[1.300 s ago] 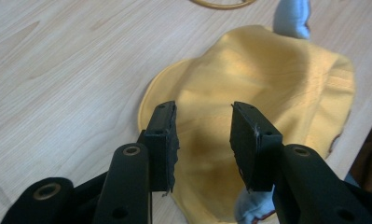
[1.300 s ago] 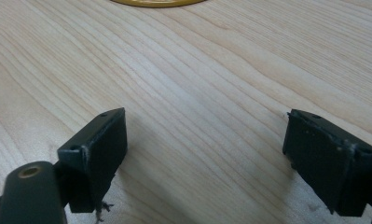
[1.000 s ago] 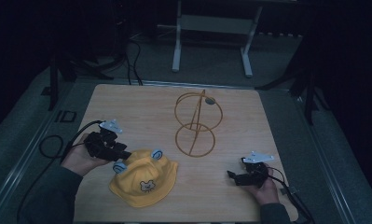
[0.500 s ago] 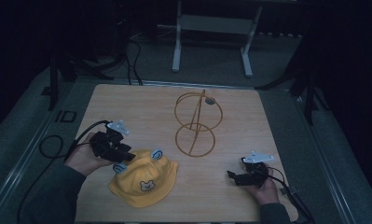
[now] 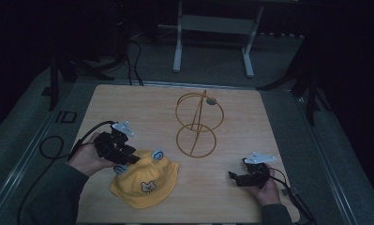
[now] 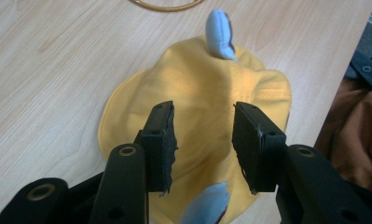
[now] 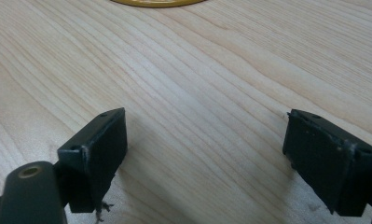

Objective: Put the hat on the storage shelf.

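Observation:
A yellow child's hat with a bear face and two light-blue ears lies flat near the table's front left. My left gripper hovers at its near-left edge. In the left gripper view its jaws stand open over the hat's crown, one blue ear beyond them and the other ear just below the gap. A gold wire stand made of two rings rises at the table's middle. My right gripper rests open low over bare wood at the front right, its jaws wide apart in the right gripper view.
The wooden table has a dark floor around it. A white metal frame stands beyond the far edge. Cables trail off the left side. The stand's yellow base ring shows at the top of the right gripper view.
My left gripper has moved right and forward, from beside the hat to over its left edge. The right gripper has stayed put.

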The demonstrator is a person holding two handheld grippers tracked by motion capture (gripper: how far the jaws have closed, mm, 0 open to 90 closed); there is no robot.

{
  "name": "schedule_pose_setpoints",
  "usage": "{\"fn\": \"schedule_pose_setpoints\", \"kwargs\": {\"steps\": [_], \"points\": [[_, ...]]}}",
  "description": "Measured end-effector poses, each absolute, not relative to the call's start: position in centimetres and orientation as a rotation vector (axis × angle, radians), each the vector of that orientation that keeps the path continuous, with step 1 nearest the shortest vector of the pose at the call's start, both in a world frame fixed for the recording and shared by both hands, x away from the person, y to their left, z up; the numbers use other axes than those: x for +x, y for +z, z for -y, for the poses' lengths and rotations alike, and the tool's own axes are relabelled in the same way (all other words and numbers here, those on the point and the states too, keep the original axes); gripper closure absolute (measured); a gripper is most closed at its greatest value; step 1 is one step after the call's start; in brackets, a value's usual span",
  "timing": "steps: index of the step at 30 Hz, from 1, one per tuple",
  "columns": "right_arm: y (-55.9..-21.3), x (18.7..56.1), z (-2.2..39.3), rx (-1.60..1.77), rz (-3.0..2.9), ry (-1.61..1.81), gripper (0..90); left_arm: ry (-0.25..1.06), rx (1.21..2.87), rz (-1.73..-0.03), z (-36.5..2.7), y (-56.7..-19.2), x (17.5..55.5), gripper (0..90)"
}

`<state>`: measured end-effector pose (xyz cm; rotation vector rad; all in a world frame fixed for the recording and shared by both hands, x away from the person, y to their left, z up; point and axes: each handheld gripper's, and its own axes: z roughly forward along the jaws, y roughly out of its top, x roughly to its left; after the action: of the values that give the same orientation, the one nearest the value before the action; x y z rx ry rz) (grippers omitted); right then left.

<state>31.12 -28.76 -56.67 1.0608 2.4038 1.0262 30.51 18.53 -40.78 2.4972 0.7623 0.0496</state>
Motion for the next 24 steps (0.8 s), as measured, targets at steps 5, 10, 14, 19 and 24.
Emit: {"fn": "schedule_pose_setpoints", "kwargs": {"steps": [5,10,14,19,24], "points": [[-56.7,31.1,28.7,1.063,-2.404,1.026,13.5,0.037,2.519,-0.744,-17.9,-41.0,30.5,58.2],[-56.7,31.1,28.7,1.063,-2.404,1.026,13.5,0.031,2.546,-0.724,-17.2,-41.2,30.5,58.2],[-56.7,31.1,28.7,1.063,-2.404,1.026,13.5,0.032,2.586,-0.714,-16.5,-41.6,30.5,58.1],[-56.7,31.1,28.7,1.063,-2.404,1.026,13.5,0.031,2.636,-0.705,-15.6,-42.3,30.5,58.0],[-56.7,31.1,28.7,1.065,-2.404,1.026,13.5,0.040,2.699,-0.694,-14.9,-43.1,30.5,58.0]]}}
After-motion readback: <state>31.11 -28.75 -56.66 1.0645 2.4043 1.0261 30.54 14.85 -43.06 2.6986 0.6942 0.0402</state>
